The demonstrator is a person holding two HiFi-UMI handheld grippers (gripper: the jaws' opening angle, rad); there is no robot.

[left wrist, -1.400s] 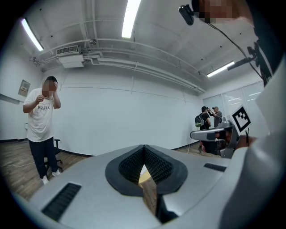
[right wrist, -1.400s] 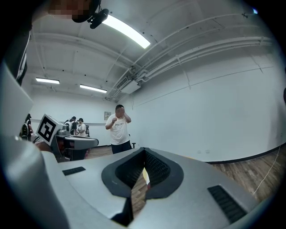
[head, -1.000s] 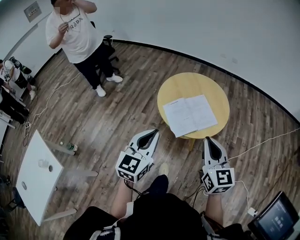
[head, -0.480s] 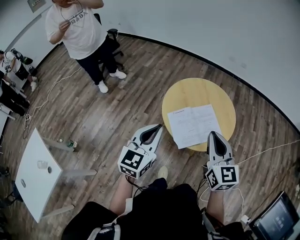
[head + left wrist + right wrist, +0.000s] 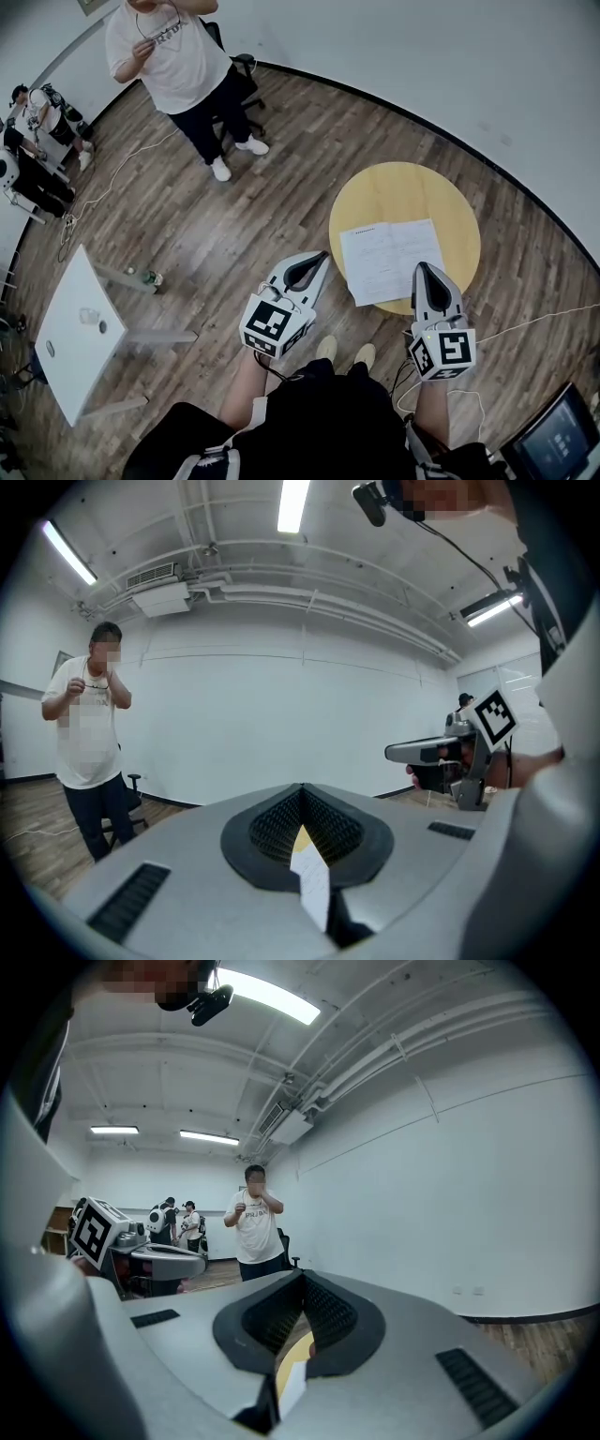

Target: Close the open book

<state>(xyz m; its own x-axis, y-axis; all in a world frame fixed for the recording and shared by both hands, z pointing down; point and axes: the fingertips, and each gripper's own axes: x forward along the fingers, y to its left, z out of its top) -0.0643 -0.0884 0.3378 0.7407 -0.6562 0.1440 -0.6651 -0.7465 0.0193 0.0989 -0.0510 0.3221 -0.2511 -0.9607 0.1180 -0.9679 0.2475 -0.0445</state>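
Observation:
The open book [image 5: 391, 260] lies flat with its white pages up on the near part of a round yellow table [image 5: 403, 192]. My left gripper [image 5: 319, 255] is shut and empty. It hovers over the floor just left of the table, level with the book's left edge. My right gripper [image 5: 421, 268], also shut and empty, points at the book's near right corner by the table's front rim. In the left gripper view, a strip of white page [image 5: 311, 874] shows below the shut left gripper [image 5: 302, 789]. In the right gripper view, table yellow [image 5: 298, 1352] shows below the shut right gripper [image 5: 302, 1277].
A person in a white shirt [image 5: 178, 66] stands at the far left by a chair [image 5: 239, 70]. A white table [image 5: 75, 333] stands at the left, with a bottle [image 5: 145, 277] on the floor beside it. A screen [image 5: 562, 436] sits at the bottom right. Cables run across the wooden floor.
Both grippers have moved forward toward the round table, still shut. The right one's tip now reaches the table's front rim by the book. The book has not moved.

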